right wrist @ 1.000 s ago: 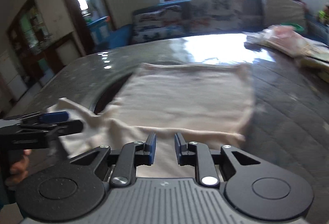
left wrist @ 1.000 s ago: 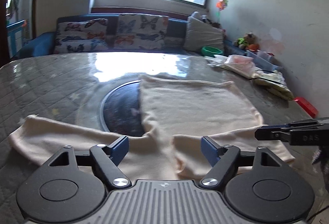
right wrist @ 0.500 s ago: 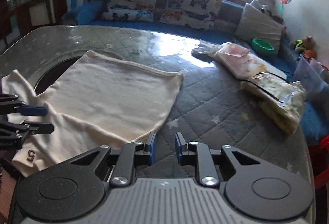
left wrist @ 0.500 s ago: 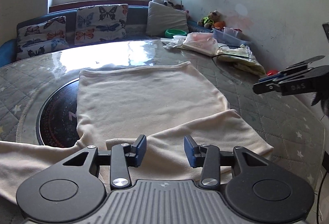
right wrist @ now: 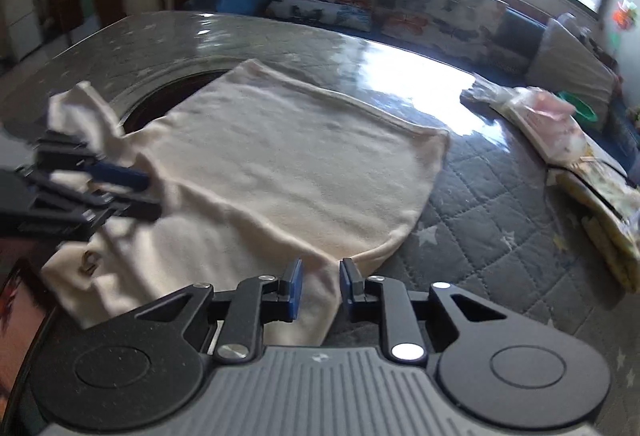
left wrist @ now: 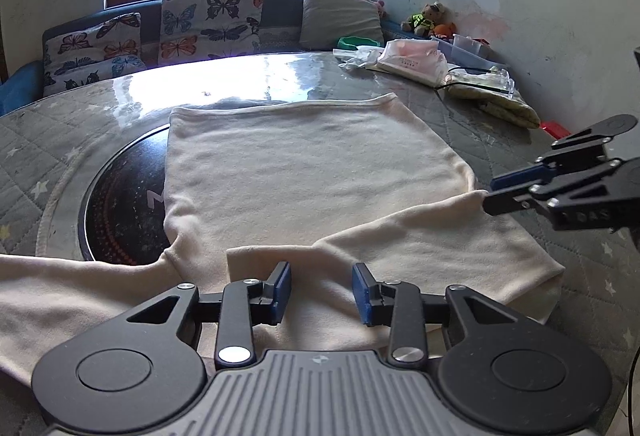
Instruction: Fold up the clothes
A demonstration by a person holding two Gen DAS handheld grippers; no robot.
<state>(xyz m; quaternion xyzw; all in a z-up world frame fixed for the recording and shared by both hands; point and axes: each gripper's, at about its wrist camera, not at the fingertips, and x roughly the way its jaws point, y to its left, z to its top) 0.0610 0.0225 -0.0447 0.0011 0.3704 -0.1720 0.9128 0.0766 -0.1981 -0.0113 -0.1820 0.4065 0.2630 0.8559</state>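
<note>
Cream garment lies spread flat on the round quilted table, its body partly over a dark disc set in the tabletop, one sleeve folded across its near edge. Left claw hangs low over that near edge; its jaws have just been closing and now stand partly apart with cloth below and between them, the blue pads not pressing on it. Right claw has its jaws drawn narrow at the folded sleeve's corner; cloth runs into the gap, but whether the pads pinch it I cannot tell. Bagged items sit at the table's far right edge, well apart from the garment.
</note>
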